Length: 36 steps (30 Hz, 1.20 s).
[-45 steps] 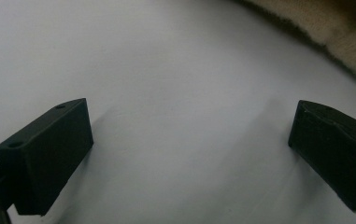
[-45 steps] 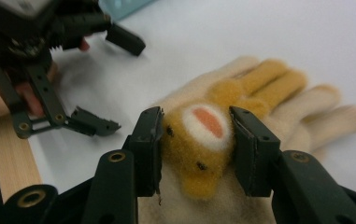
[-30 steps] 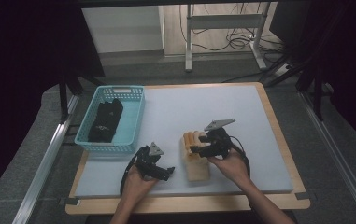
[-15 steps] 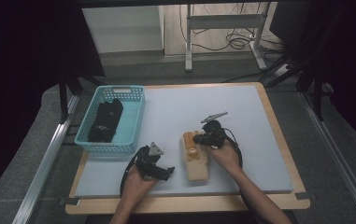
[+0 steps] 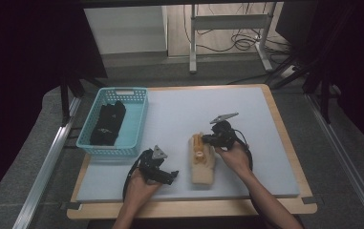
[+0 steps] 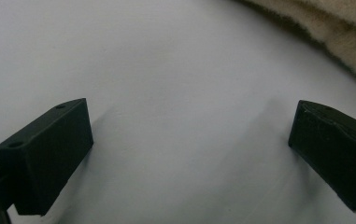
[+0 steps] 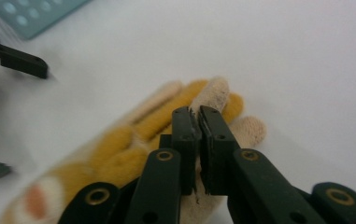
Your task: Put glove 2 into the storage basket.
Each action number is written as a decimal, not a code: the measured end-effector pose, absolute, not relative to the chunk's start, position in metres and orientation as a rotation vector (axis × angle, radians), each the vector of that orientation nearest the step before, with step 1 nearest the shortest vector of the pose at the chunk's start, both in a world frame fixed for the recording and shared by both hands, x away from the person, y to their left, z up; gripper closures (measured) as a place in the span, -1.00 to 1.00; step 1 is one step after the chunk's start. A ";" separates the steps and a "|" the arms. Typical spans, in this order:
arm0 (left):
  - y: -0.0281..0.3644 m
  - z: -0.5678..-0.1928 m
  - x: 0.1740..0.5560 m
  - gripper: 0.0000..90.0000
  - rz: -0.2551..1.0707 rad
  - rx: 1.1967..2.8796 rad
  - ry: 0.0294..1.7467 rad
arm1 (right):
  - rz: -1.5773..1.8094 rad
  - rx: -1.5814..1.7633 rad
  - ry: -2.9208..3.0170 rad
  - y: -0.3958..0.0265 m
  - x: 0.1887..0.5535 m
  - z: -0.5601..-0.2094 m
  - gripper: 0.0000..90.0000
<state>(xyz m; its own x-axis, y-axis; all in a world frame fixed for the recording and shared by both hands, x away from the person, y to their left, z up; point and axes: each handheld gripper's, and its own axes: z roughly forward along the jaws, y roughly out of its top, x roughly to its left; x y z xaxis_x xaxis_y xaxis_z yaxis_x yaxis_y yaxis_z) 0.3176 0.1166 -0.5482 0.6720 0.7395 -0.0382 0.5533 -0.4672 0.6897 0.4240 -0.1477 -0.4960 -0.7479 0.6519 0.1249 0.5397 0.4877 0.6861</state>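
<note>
A yellow and cream work glove [image 5: 202, 164] lies flat on the pale mat, fingers pointing away from the person. My right gripper [image 5: 208, 140] sits low over its fingertips. In the right gripper view its jaws [image 7: 198, 112] are nearly together with only a thin slit, pinched at a cream fingertip of the glove [image 7: 119, 154]. They have just eased apart a little after closing. My left gripper [image 5: 168, 174] rests on the mat just left of the glove's cuff. Its jaws [image 6: 189, 149] stand wide open with bare mat between them, the cuff of the glove [image 6: 344, 28] beyond.
A teal plastic basket [image 5: 139, 112] stands at the mat's left with black cloth items [image 5: 108, 123] in it. The mat lies on a wooden-edged board [image 5: 284, 126]. Bare mat stretches behind and to the right of the glove.
My right gripper has come down and leftward onto the glove's fingertips, and its jaws have gone from apart to nearly together. The left gripper has stayed put.
</note>
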 end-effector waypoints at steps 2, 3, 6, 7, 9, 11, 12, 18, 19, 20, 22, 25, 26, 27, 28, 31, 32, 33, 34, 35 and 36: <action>0.117 -0.548 0.318 -1.00 0.348 2.194 0.991 | 1.121 1.048 2.566 -0.149 0.428 -0.503 0.53; 0.117 -0.548 0.318 -1.00 0.348 2.194 0.991 | 1.127 1.051 2.559 -0.150 0.429 -0.505 0.47; 0.117 -0.548 0.318 -1.00 0.349 2.194 0.992 | 1.142 1.052 2.527 -0.156 0.430 -0.501 0.40; 0.117 -0.548 0.318 -1.00 0.349 2.194 0.992 | 1.144 1.042 2.521 -0.158 0.429 -0.498 0.40; 0.117 -0.548 0.318 -1.00 0.349 2.194 0.991 | 1.144 1.006 2.512 -0.163 0.425 -0.492 0.40; 0.117 -0.548 0.318 -1.00 0.348 2.194 0.991 | 1.139 0.970 2.512 -0.167 0.420 -0.488 0.46; 0.117 -0.548 0.318 -1.00 0.348 2.195 0.990 | 1.134 0.958 2.512 -0.169 0.416 -0.487 0.52; 0.117 -0.548 0.317 -0.99 0.349 2.195 0.989 | 1.098 0.900 2.540 -0.185 0.398 -0.490 0.82; 0.117 -0.548 0.317 -0.99 0.346 2.194 0.994 | 1.101 0.898 2.543 -0.187 0.396 -0.490 0.83; 0.117 -0.547 0.317 -0.99 0.348 2.195 0.994 | 1.104 0.895 2.548 -0.190 0.393 -0.491 0.85; 0.117 -0.547 0.316 -0.98 0.356 2.194 0.993 | 1.104 0.894 2.548 -0.195 0.387 -0.493 0.89; 0.119 -0.547 0.313 -0.97 0.363 2.196 0.998 | 1.107 0.878 2.556 -0.201 0.378 -0.496 0.91; 0.121 -0.547 0.312 -0.97 0.365 2.197 0.998 | 1.110 0.878 2.560 -0.203 0.374 -0.497 0.92; 0.123 -0.547 0.311 -0.97 0.368 2.196 1.002 | 1.112 0.872 2.565 -0.205 0.371 -0.498 0.93; 0.124 -0.547 0.310 -0.97 0.369 2.192 1.009 | 1.117 0.871 2.572 -0.206 0.367 -0.499 0.94; 0.132 -0.547 0.307 -0.97 0.372 2.184 1.031 | 1.128 0.864 2.588 -0.209 0.358 -0.502 0.94; 0.135 -0.547 0.306 -0.97 0.375 2.182 1.038 | 1.131 0.859 2.594 -0.209 0.355 -0.503 0.94; 0.137 -0.548 0.305 -0.98 0.376 2.176 1.047 | 1.132 0.856 2.598 -0.210 0.351 -0.505 0.94; 0.140 -0.548 0.304 -0.97 0.373 2.173 1.056 | 1.133 0.856 2.606 -0.210 0.348 -0.506 0.94; 0.143 -0.548 0.304 -0.97 0.369 2.170 1.053 | 1.137 0.853 2.619 -0.211 0.345 -0.508 0.94; 0.144 -0.548 0.303 -0.96 0.364 2.169 1.054 | 1.138 0.843 2.631 -0.211 0.342 -0.510 0.94</action>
<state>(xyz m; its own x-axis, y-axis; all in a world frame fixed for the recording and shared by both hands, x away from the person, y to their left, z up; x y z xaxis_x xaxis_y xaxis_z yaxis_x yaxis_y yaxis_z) 0.3031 0.1438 -0.5484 0.6312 0.7743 -0.0450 0.5814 -0.4340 0.6882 0.3423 -0.2106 -0.5097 -0.8299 0.5523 0.0790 0.4359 0.5533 0.7099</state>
